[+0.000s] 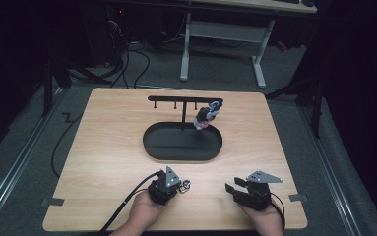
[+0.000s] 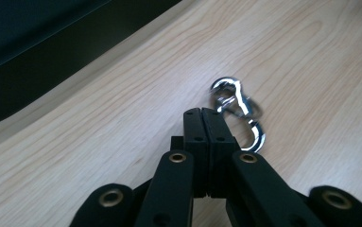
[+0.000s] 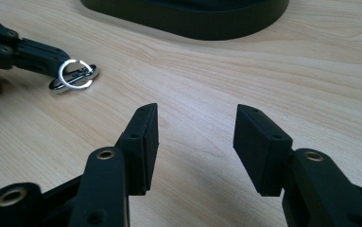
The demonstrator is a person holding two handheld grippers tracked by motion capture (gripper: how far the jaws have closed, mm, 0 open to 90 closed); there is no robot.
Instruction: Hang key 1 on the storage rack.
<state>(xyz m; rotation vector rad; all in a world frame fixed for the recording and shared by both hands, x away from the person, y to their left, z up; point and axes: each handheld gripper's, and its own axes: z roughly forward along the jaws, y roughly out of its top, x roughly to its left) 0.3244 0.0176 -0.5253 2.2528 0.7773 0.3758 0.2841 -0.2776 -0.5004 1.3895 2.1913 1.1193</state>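
Note:
A silver key ring with a snap clasp point(image 1: 185, 185) lies on the wooden table near its front edge. My left gripper point(image 1: 178, 186) is shut, and its tips pinch the ring. In the left gripper view the jaws point(image 2: 202, 111) meet with no gap, and the clasp point(image 2: 237, 106) lies just right of them. From the right gripper view the ring point(image 3: 74, 74) stands upright at the left gripper's tips point(image 3: 51, 66). My right gripper point(image 1: 231, 188) point(image 3: 195, 124) hovers open over bare wood, with nothing between its jaws.
A black stand has an oval base point(image 1: 156, 147) point(image 3: 193, 26) and a hook bar point(image 1: 176, 99) at mid-table. A small colourful keychain point(image 1: 206, 116) hangs from the bar's right end. Bare wood lies between the base and both grippers. A desk frame point(image 1: 260, 59) stands beyond the table.

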